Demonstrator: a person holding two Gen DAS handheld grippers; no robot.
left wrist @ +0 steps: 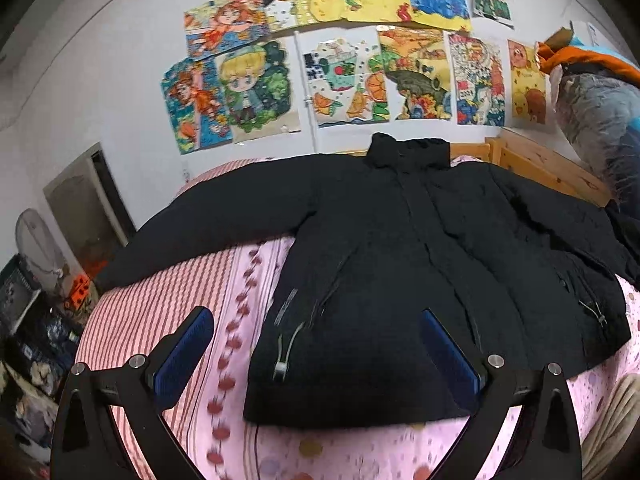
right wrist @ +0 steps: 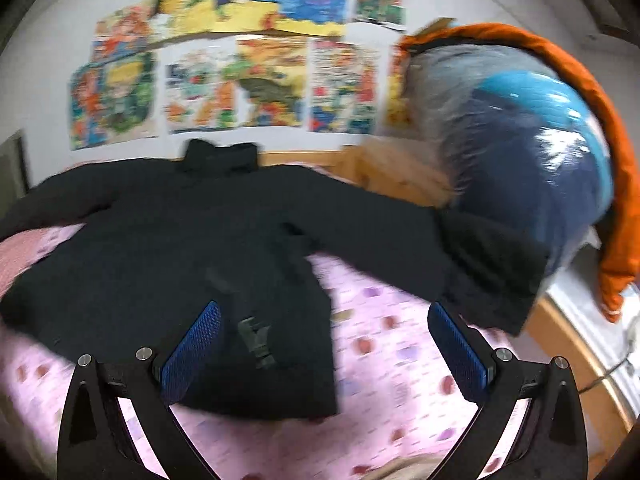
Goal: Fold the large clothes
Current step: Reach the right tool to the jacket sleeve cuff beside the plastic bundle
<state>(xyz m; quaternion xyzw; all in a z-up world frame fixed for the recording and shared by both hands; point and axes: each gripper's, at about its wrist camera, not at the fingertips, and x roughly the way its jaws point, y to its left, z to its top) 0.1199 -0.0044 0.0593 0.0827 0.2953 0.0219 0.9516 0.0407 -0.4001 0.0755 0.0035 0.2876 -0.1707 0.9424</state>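
Observation:
A large black jacket (left wrist: 400, 256) lies flat and face up on the pink bedsheet (left wrist: 168, 304), collar toward the wall, both sleeves spread out sideways. My left gripper (left wrist: 316, 344) hovers open above the jacket's lower left hem, blue pads wide apart, nothing between them. In the right wrist view the same jacket (right wrist: 168, 248) fills the left half, its right sleeve (right wrist: 400, 240) running out to a cuff by the bags. My right gripper (right wrist: 324, 340) is open over the jacket's lower right corner and the bare sheet beside it. The right wrist view is motion-blurred.
Colourful drawings (left wrist: 344, 60) cover the white wall behind the bed. A wooden bed frame (left wrist: 552, 168) runs along the right. Bagged bedding and an orange garment (right wrist: 532, 152) are piled at the right. Clutter and a fan (left wrist: 36, 248) stand on the floor at left.

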